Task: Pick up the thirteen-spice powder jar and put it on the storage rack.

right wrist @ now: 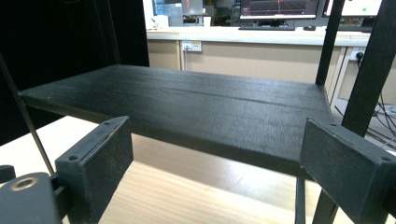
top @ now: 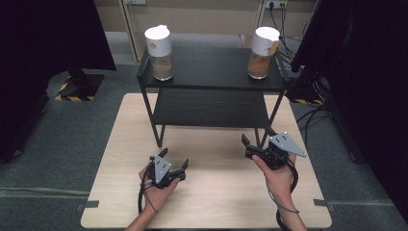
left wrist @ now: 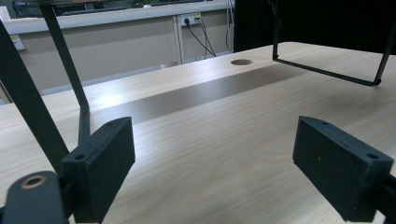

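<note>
A black two-tier shelf (top: 211, 72) stands at the far half of the light wooden table (top: 216, 197). On its top board sit two clear jars with white lids: the left jar (top: 160, 53) holds pale brown contents, the right jar (top: 262, 52) orange-brown contents. My left gripper (top: 175, 158) hovers low over the table in front of the shelf's left leg, open, nothing between its pads (left wrist: 109, 154). My right gripper (top: 256, 134) is open too, held by the shelf's front right leg and facing the lower board (right wrist: 187, 107), with nothing between its pads (right wrist: 100, 158).
Shelf legs (left wrist: 28, 93) and a thin base bar (left wrist: 322, 72) stand close ahead of the left gripper. A round hole (left wrist: 241, 62) marks the tabletop. Dark curtains flank the table, cables (top: 312, 115) lie on the floor at right, and a wall with sockets lies behind.
</note>
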The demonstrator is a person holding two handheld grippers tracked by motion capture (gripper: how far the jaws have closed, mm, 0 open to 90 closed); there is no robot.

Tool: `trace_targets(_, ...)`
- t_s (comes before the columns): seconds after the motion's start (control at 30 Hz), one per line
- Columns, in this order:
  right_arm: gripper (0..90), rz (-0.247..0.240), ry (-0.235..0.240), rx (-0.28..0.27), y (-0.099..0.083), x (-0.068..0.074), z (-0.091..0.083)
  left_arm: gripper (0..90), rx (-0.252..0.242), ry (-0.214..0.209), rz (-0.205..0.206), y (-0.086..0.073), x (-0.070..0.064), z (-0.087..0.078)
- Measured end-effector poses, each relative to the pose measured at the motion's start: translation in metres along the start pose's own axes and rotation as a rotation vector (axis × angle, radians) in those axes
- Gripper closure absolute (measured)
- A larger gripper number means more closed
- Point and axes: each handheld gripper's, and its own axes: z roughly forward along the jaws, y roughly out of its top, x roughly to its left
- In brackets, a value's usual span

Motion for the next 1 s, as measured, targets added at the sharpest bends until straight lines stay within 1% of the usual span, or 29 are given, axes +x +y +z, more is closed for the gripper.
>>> trace_targets(0.27, 10.0, 0.013, 0.002, 0.014, -0.011, -0.002, -0.001, 12.7, 0.0, 0.0, -0.002, 0.0, 0.0, 0.0)
trace_targets(0.43, 9.9, 0.032, 0.0, 0.018, -0.019, -0.004, -0.002, 12.7, 0.0, 0.0, 0.0, 0.0, 0.0, 0.0)
trace_targets(0.87, 9.9, 0.042, -0.011, 0.062, -0.038, -0.007, -0.005, 12.7, -0.001, -0.001, 0.0, 0.0, 0.0, 0.0)
trace_targets(1.0, 9.9, 0.038, -0.01, 0.076, -0.043, -0.008, -0.005, 12.7, 0.0, -0.001, 0.001, 0.0, 0.0, 0.0)
